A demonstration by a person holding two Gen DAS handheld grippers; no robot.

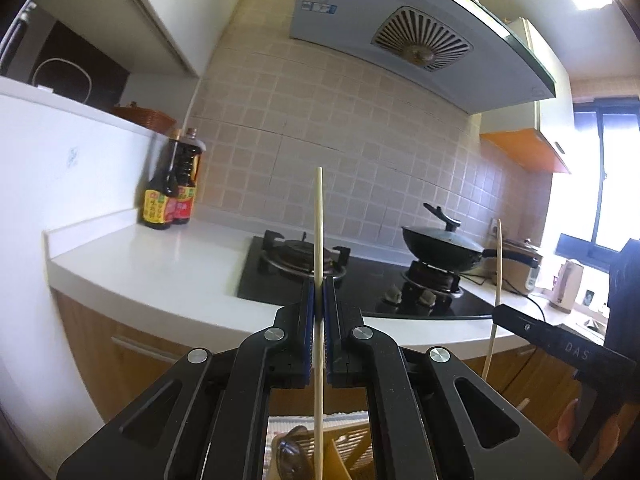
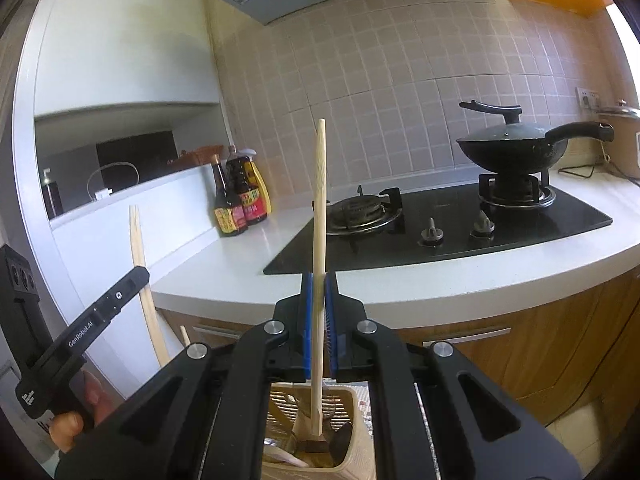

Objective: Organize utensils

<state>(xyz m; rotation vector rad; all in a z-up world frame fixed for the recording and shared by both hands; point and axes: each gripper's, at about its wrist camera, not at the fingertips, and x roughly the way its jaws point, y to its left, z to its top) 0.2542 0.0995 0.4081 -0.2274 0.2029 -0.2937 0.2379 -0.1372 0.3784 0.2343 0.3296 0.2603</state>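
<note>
My left gripper [image 1: 319, 284] is shut on a pale wooden chopstick [image 1: 318, 216] that stands upright between its blue pads. My right gripper [image 2: 319, 278] is shut on a second wooden chopstick [image 2: 319, 184], also upright, its lower end reaching down into a beige slotted utensil holder [image 2: 352, 400] below the fingers. The same holder shows under the left gripper [image 1: 352, 440], with dark utensils inside. Each gripper appears in the other's view: the right one at the right edge [image 1: 496, 312], the left one at the left edge [image 2: 140, 274], each with its chopstick.
A white counter [image 2: 224, 264] runs in front of me with a black gas stove [image 2: 440, 236], a covered black wok [image 2: 512, 148] on the right burner and sauce bottles [image 2: 240, 204] at the left. Wooden cabinets [image 2: 520, 344] are below. A rice cooker [image 1: 516, 268] and kettle [image 1: 566, 284] stand far right.
</note>
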